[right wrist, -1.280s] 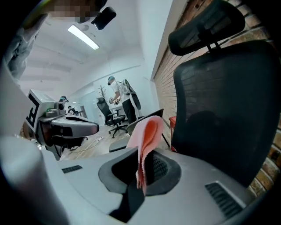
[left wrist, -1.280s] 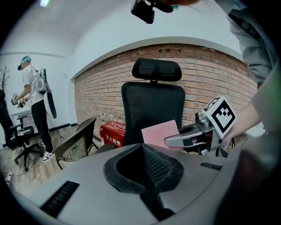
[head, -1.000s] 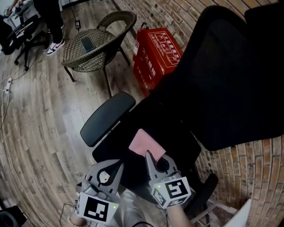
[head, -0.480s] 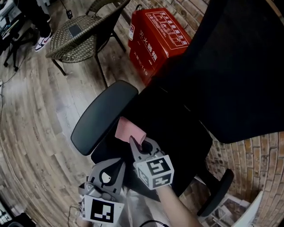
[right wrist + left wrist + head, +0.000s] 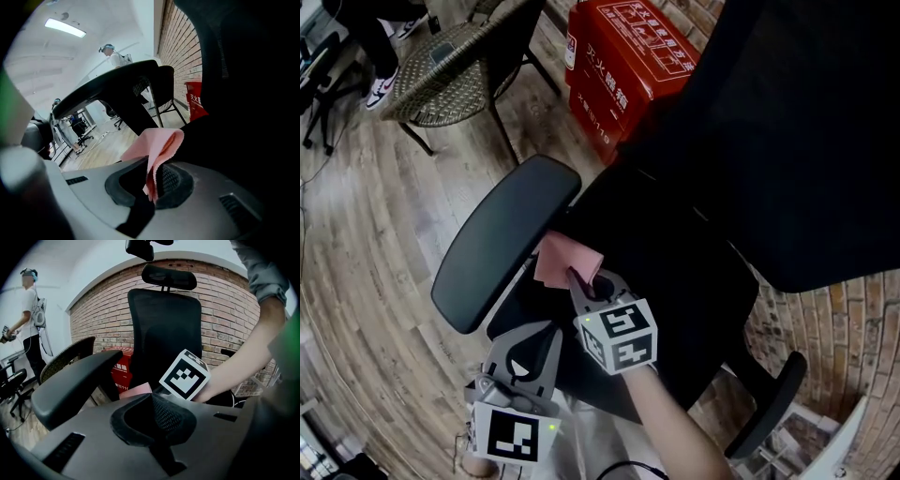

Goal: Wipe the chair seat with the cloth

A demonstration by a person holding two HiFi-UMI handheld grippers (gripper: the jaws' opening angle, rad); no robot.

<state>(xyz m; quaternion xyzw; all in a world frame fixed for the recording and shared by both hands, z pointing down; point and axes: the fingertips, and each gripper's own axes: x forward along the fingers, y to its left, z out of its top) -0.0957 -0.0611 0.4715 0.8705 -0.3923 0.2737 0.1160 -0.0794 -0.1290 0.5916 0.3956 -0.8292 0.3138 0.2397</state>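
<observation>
Wicker forms the round chair (image 5: 455, 70) at the upper left of the head view, standing on a wood-plank floor (image 5: 366, 244). Right of it, the office chair's black armrest (image 5: 502, 239) runs diagonally. Below the armrest, near the seat's front-left corner, hangs the left gripper (image 5: 539, 347). Its own view shows its 2 jaws pressed together with nothing between them.

Just right of the armrest sits the pink cloth (image 5: 562, 258), at the left edge of the black chair seat (image 5: 675, 272). The right gripper (image 5: 578, 279) pinches it, with its 2 jaws closed on the fabric. In the right gripper view the cloth rises out of the jaws in a loose fold, with the armrest arching above it. Whether the cloth presses on the seat cannot be told.

Further right, a red box (image 5: 628, 56) with white print stands on the floor behind the seat. The black backrest (image 5: 797, 141) fills the upper right, and a brick wall (image 5: 853, 356) shows at the far right edge.
</observation>
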